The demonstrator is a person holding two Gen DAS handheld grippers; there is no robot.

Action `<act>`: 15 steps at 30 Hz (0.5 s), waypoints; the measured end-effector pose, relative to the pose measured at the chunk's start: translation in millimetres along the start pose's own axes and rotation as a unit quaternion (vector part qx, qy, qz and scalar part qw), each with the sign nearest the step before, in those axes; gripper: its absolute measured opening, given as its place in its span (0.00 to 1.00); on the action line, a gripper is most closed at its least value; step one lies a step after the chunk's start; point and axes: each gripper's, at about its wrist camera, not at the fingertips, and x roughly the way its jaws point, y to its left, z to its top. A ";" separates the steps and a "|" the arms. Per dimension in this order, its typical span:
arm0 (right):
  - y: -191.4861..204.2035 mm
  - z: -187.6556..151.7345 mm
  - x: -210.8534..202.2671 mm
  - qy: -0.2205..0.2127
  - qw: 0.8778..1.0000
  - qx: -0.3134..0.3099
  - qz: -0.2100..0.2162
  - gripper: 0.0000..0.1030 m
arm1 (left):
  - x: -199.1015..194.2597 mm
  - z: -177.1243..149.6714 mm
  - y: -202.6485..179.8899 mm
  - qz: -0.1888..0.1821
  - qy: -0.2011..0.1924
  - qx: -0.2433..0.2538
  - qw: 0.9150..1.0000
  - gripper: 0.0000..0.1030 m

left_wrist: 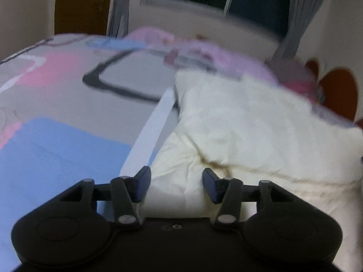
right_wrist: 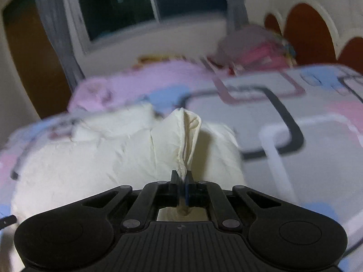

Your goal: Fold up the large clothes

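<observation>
A large cream garment (left_wrist: 238, 124) lies crumpled on a bed with a patterned sheet (left_wrist: 56, 113) of grey, pink and blue. In the left wrist view my left gripper (left_wrist: 177, 182) hovers over the garment's near left edge. Its jaws stand apart, the cloth lies under the gap, and the pads do not press on it. In the right wrist view my right gripper (right_wrist: 182, 176) is shut on a pinched fold of the cream garment (right_wrist: 90, 158). The fold rises as a ridge (right_wrist: 191, 131) ahead of the fingers.
A pink blanket (right_wrist: 136, 79) is bunched at the far side of the bed, with a grey and pink pile (right_wrist: 251, 43) beside it. Beyond stand a dark window (right_wrist: 127, 6), grey curtains (right_wrist: 52, 29) and a white and brown headboard (right_wrist: 306, 29). The patterned sheet (right_wrist: 295, 95) is bare to the right.
</observation>
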 end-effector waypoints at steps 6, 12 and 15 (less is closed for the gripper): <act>10.9 -1.1 7.3 -0.006 1.000 -0.027 -0.012 0.03 | 6.0 0.3 -2.1 0.012 0.009 0.019 1.000 0.51; 6.0 -10.4 16.7 0.041 0.999 -0.028 -0.017 0.03 | 6.4 1.0 0.7 0.006 0.014 0.024 1.000 0.51; 8.2 -9.9 21.3 0.032 0.997 -0.054 -0.033 0.04 | 8.5 1.7 1.9 0.004 0.017 0.028 0.999 0.53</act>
